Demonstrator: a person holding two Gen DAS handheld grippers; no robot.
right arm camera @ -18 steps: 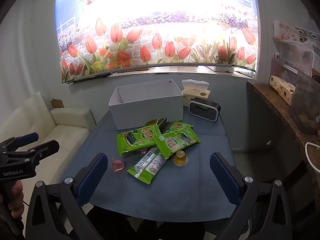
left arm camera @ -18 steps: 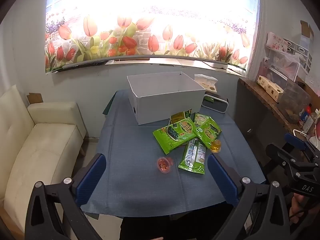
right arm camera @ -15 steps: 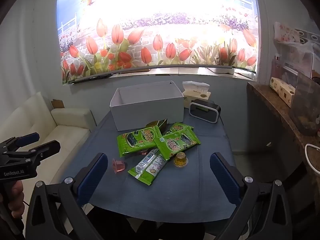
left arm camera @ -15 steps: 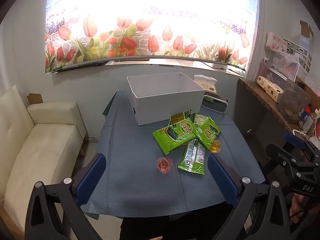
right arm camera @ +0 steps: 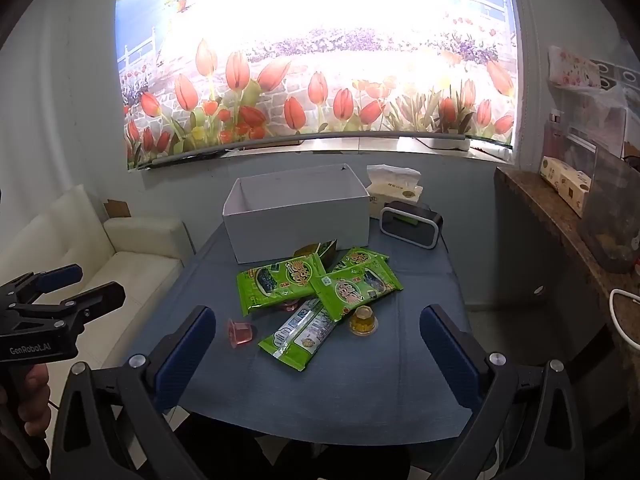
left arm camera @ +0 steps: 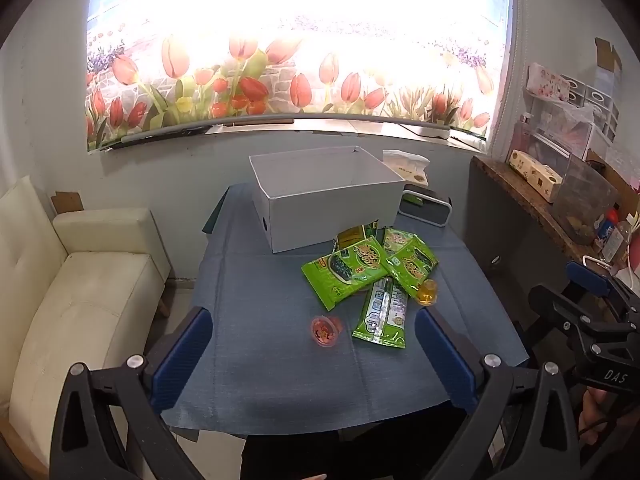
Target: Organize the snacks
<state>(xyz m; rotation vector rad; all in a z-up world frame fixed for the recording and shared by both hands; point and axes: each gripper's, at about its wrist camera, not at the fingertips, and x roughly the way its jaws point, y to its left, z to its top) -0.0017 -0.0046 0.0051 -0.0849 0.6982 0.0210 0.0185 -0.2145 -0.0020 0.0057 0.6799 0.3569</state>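
- A cream sofa (left arm camera: 80, 300) stands along the wall to the left of the table, with a tulip mural (right arm camera: 312, 92) glowing on the wall behind.
- The left gripper (left arm camera: 312, 360) hangs above the near edge of the table, tilted downward, its blue-padded jaws spread as wide as they go with nothing between them; a hand (right arm camera: 24, 404) grips its handle at the left edge of the right wrist view.
- The table wears a blue cloth (left arm camera: 272, 360), mostly bare on its left half.
- A white box (left arm camera: 324, 196) sits open at the back of the table, near the wall; nothing is visible inside it from here.
- A red jelly cup (left arm camera: 325, 331) lies alone on the cloth, a little left of the snack pile.
- The green snack packets (left arm camera: 352, 272) lie heaped just in front of the box, overlapping one another, and a long green packet (left arm camera: 383, 314) pokes out from under them toward the near edge.
- A yellow jelly cup (left arm camera: 427, 293) sits just beside the right end of the pile.
- A tissue pack (right arm camera: 394, 188) and a small black clock (right arm camera: 410, 224) stand to the right of the box.
- The right gripper (right arm camera: 316, 356) also hovers over the near edge, angled down, jaws fully apart and empty.
- A wooden shelf (left arm camera: 520, 196) with boxes and clutter runs along the right wall.
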